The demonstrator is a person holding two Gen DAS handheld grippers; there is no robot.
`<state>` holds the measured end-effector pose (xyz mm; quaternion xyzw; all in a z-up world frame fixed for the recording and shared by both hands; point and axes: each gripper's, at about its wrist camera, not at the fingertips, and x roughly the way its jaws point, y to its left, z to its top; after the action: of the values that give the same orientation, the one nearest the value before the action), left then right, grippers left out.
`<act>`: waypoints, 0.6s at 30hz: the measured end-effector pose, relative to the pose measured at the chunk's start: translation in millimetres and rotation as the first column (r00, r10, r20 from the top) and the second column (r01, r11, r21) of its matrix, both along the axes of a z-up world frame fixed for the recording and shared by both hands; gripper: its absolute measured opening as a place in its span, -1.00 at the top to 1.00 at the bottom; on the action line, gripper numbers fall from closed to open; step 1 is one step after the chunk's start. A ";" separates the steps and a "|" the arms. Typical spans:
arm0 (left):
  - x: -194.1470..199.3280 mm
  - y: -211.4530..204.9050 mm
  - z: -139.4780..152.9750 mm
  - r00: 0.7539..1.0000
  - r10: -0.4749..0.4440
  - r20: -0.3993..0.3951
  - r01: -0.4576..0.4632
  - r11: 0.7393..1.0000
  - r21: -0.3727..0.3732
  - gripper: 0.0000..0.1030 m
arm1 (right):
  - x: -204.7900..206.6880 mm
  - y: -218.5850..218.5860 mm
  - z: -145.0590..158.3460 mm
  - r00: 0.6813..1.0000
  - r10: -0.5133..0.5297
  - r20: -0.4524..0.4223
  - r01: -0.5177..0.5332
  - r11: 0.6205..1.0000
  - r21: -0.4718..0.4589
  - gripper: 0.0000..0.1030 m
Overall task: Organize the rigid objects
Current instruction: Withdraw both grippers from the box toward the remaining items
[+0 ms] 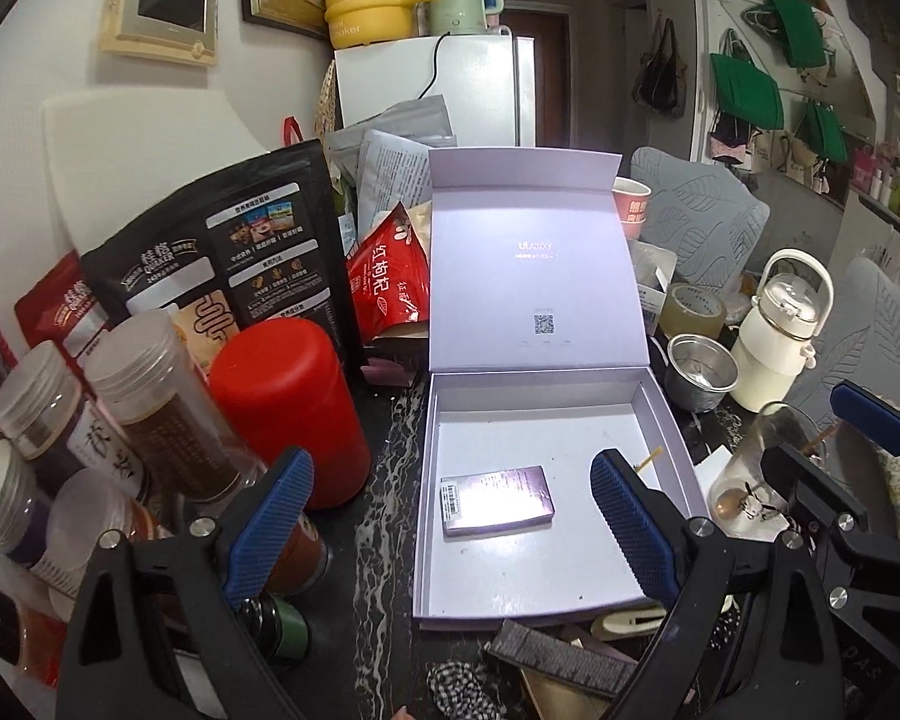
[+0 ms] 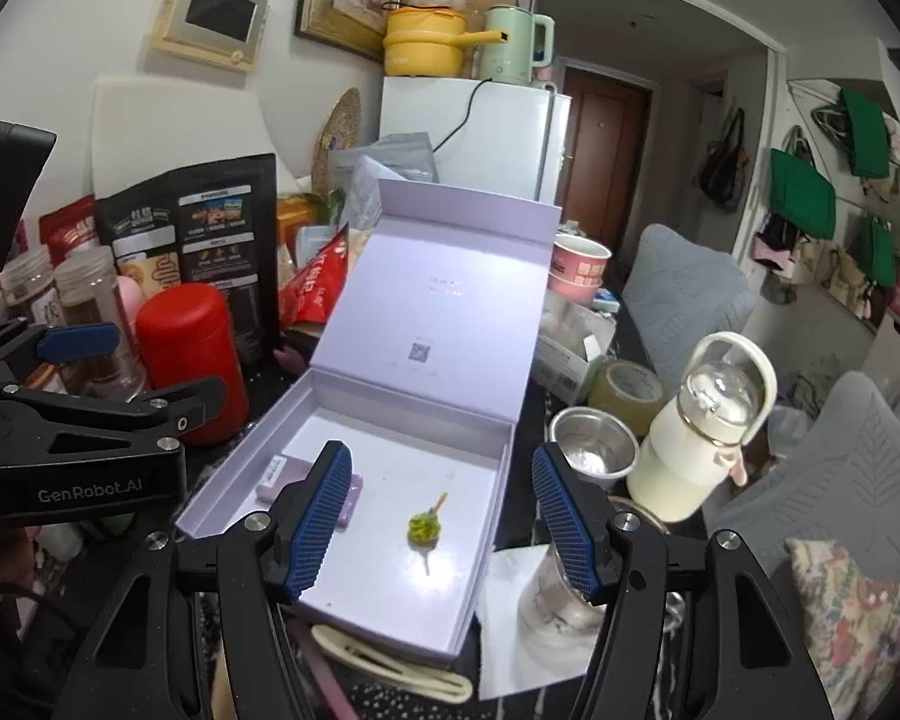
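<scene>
Hovering over a cluttered dark marble table (image 1: 390, 510), both grippers are spread apart with nothing between their blue pads. In the left wrist view the left gripper (image 1: 450, 516) frames the lower centre of the picture; in the right wrist view the right gripper (image 2: 444, 516) does the same, jaws released and empty.

Just beyond the fingertips lies an open lilac box (image 1: 672, 420), its tray at centre frame. Inside the tray, towards its near left, a small purple packet (image 1: 498, 501) lies flat. In the right wrist view a little green-topped pick (image 2: 426, 525) lies on the tray floor, apart from the packet.

Below the box's near edge, a cream hair clip (image 2: 390, 669) rests on the table. To the lower right stands a clear glass jar (image 2: 561, 606) on white paper.

Left of the box stands a red canister (image 1: 288, 408), with clear spice jars (image 1: 150, 396) beside it at the left edge. Right of the box sit a metal cup (image 1: 699, 372), a tape roll (image 1: 693, 309) and a white bottle (image 1: 777, 342).

Farther back, the box's lid (image 1: 534, 264) stands raised, with a black pouch (image 1: 240, 252) at upper left and a white fridge (image 1: 468, 90) behind.
</scene>
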<state>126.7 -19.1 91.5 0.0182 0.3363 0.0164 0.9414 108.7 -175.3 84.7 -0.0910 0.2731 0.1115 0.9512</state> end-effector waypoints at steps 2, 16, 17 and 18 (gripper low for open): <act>-10.7 0.2 2.4 1.000 -0.004 0.006 0.004 1.000 0.001 -0.85 | -8.6 -0.1 2.0 1.000 -0.003 0.006 0.003 1.000 0.004 -0.23; -79.1 9.3 1.6 1.000 -0.015 0.020 0.015 0.999 -0.031 -0.85 | -79.4 0.1 9.2 0.999 -0.018 0.035 0.017 1.000 0.012 -0.26; -82.0 10.2 1.0 1.000 -0.013 0.021 0.013 0.999 -0.029 -0.85 | -85.1 0.5 8.7 0.999 -0.018 0.037 0.017 1.000 0.014 -0.26; -87.2 11.4 -0.2 1.000 -0.010 0.023 0.010 1.000 -0.027 -0.85 | -88.9 0.5 8.3 0.999 -0.017 0.038 0.016 1.000 0.015 -0.26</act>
<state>39.5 -7.8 91.3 0.0071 0.3258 0.0073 0.9454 19.8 -174.7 92.9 -0.0836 0.2549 0.1038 0.9577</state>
